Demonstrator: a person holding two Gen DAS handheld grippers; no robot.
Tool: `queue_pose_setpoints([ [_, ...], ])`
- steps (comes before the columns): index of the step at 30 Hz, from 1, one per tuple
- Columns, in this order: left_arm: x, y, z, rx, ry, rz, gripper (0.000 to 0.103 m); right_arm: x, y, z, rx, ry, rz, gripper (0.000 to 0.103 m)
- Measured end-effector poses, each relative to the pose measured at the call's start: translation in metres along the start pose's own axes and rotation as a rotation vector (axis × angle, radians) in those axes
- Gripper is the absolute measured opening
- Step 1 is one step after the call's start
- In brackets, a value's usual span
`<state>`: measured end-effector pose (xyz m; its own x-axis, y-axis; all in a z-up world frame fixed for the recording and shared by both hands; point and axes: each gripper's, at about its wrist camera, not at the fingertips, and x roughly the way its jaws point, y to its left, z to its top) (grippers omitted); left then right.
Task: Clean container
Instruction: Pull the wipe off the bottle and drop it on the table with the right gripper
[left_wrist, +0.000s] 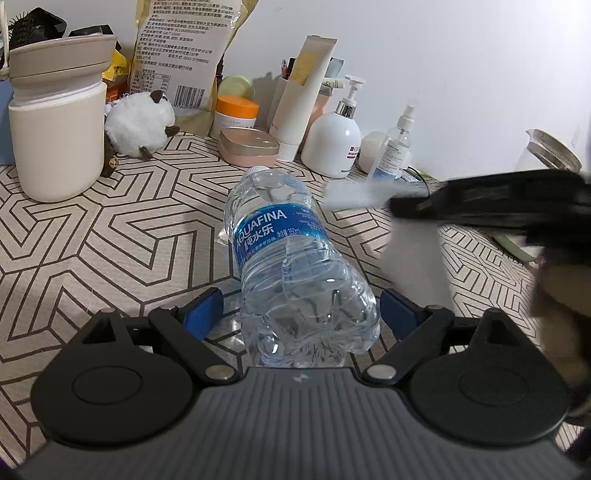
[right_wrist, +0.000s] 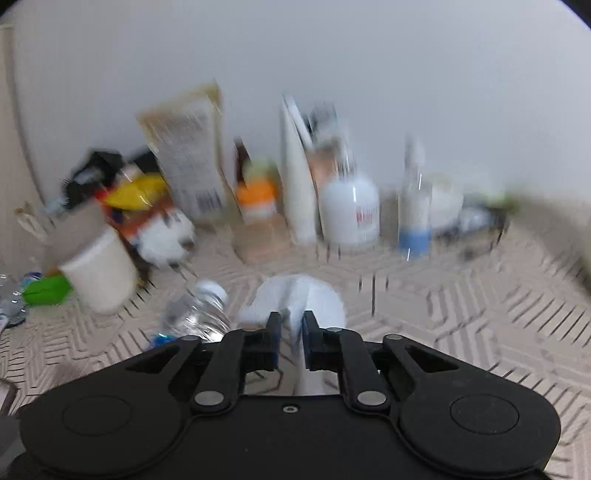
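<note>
A clear Aquafina water bottle (left_wrist: 284, 258) with a blue label and white cap is held tilted over the patterned table, cap pointing away. My left gripper (left_wrist: 301, 312) is shut on its lower end, blue pads against both sides. My right gripper (right_wrist: 291, 332) is shut on a white cloth (right_wrist: 299, 295) and shows blurred at the right of the left wrist view (left_wrist: 480, 206), just right of the bottle, with the cloth (left_wrist: 354, 192) sticking out towards it. The bottle's cap end shows blurred in the right wrist view (right_wrist: 199, 314).
A cream canister (left_wrist: 55, 136) stands at the left. A plush sheep (left_wrist: 138, 123), a snack bag (left_wrist: 181, 55), jars, a tube, a white pump bottle (left_wrist: 332, 144) and a spray bottle (left_wrist: 395, 147) line the back wall. A glass jug (left_wrist: 550, 155) is at the far right.
</note>
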<state>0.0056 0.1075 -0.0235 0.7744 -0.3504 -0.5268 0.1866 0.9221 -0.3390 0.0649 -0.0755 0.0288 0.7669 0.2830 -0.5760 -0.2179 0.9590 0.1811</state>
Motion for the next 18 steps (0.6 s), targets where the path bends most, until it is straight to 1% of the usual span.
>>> queue_pose_setpoints([
  [1,0.0,0.0,0.0,0.0,0.0,0.0,0.093,0.006,-0.003,-0.001,0.024,0.013,0.012,0.029],
  [2,0.0,0.0,0.0,0.002,0.001,0.001,0.093,0.011,-0.006,-0.002,0.048,0.025,0.025,0.035],
  [3,0.001,-0.002,0.0,0.005,0.003,0.003,0.094,0.011,-0.008,-0.004,0.059,0.038,0.049,0.046],
  [4,0.001,-0.004,-0.001,0.01,0.005,0.006,0.094,0.011,-0.01,-0.006,0.069,0.05,0.073,0.052],
  [6,0.002,-0.006,-0.001,0.02,0.009,0.012,0.094,0.003,-0.014,-0.011,0.071,0.039,0.087,0.053],
  [9,0.003,-0.008,-0.001,0.034,0.013,0.024,0.094,-0.007,-0.017,-0.022,0.045,0.026,0.07,0.06],
  [11,0.003,-0.009,-0.001,0.037,0.014,0.027,0.095,-0.007,-0.015,-0.03,0.004,0.041,0.044,0.06],
  [12,0.003,-0.009,-0.001,0.037,0.014,0.027,0.095,-0.002,-0.015,-0.032,-0.017,0.065,0.044,0.06],
  [14,0.003,-0.009,-0.001,0.037,0.014,0.026,0.095,0.007,-0.016,-0.038,-0.046,0.097,0.048,0.055],
  [15,0.003,-0.009,-0.001,0.036,0.014,0.026,0.095,0.008,-0.014,-0.04,-0.071,0.073,0.037,0.042],
  [16,0.003,-0.009,-0.001,0.036,0.014,0.026,0.095,0.01,-0.012,-0.039,-0.098,0.07,0.002,0.03],
  [18,0.003,-0.009,-0.001,0.036,0.014,0.026,0.095,0.014,-0.009,-0.038,-0.127,0.062,-0.078,0.029],
])
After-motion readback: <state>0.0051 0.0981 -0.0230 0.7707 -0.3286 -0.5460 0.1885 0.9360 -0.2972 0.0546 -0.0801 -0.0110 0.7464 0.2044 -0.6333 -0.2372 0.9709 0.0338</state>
